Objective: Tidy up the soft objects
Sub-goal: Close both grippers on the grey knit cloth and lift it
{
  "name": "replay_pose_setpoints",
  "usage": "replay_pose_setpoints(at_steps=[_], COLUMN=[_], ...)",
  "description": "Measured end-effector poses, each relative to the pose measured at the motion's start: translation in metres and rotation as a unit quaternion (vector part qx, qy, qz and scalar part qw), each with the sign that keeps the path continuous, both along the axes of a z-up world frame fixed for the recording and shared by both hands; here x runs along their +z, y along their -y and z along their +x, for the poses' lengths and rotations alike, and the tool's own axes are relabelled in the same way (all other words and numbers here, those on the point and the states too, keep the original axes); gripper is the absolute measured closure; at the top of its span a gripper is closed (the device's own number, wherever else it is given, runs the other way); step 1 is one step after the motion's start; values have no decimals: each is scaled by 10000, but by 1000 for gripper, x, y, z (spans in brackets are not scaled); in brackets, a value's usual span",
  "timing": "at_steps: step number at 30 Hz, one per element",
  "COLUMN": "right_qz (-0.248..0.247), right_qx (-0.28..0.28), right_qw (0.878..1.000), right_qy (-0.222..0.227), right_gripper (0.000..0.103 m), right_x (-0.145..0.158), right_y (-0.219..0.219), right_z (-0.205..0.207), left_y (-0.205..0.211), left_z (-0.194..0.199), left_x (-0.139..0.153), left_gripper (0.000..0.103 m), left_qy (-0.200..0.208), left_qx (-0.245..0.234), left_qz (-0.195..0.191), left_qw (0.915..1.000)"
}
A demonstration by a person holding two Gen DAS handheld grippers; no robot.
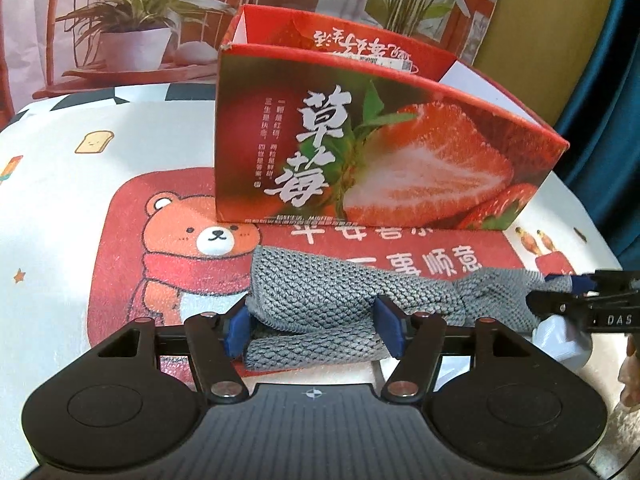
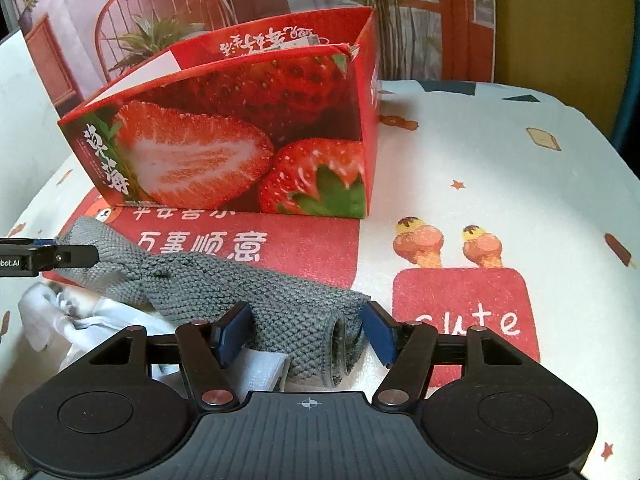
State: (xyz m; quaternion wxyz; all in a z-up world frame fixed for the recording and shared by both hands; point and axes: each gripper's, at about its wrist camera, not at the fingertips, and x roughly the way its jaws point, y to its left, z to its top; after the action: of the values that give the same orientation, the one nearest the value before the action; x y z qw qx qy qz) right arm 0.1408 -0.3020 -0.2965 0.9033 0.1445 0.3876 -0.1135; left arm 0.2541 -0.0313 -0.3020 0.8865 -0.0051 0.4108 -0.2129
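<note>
A grey knitted cloth (image 1: 352, 300) lies stretched across the printed tablecloth in front of the strawberry box (image 1: 360, 152). My left gripper (image 1: 314, 330) has its blue pads on either side of the cloth's left end, where the cloth is folded double. My right gripper (image 2: 306, 332) holds the cloth's other end (image 2: 280, 308) between its pads; it also shows at the right edge of the left wrist view (image 1: 576, 292). The left gripper's tip shows at the left edge of the right wrist view (image 2: 52, 256). The open-topped box (image 2: 240, 136) stands just behind the cloth.
A white cloth (image 2: 80, 316) lies crumpled under and beside the grey one; it also shows in the left wrist view (image 1: 560, 336). The tablecloth (image 2: 500, 184) spreads to the right. A printed backdrop with plants and a chair stands behind the box.
</note>
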Motion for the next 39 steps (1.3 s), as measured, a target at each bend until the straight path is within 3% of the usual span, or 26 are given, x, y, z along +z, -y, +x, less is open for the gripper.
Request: replay_pose_setpoints(at_steps=[17,26,36,38,39], right_qz=[-429,-538,-469,-407,-372], right_qx=[429,439,465,445,436], right_qw=[9979,9946,9941,9942,9943], right_qy=[228,772,864,888,898], right_gripper=[44,44,45,48,49], right_x=[-7,-19,-20,-19,-19], right_y=[-14,-16,-14,-12,-11], right_z=[39,22,19,18,17], left_y=[-26,-22,-24,-25,-26], left_z=[2,-6,-14,-15,-15], left_x=[-4,-6,-7,-6,-6], left_gripper=[36,36,36,38,44], left_qy=[3,177,239,225,223], left_qx=[613,670,705,694,677], left_qz=[44,103,29,-9,-40], left_qw=[9981,9975,9972,9973,9974])
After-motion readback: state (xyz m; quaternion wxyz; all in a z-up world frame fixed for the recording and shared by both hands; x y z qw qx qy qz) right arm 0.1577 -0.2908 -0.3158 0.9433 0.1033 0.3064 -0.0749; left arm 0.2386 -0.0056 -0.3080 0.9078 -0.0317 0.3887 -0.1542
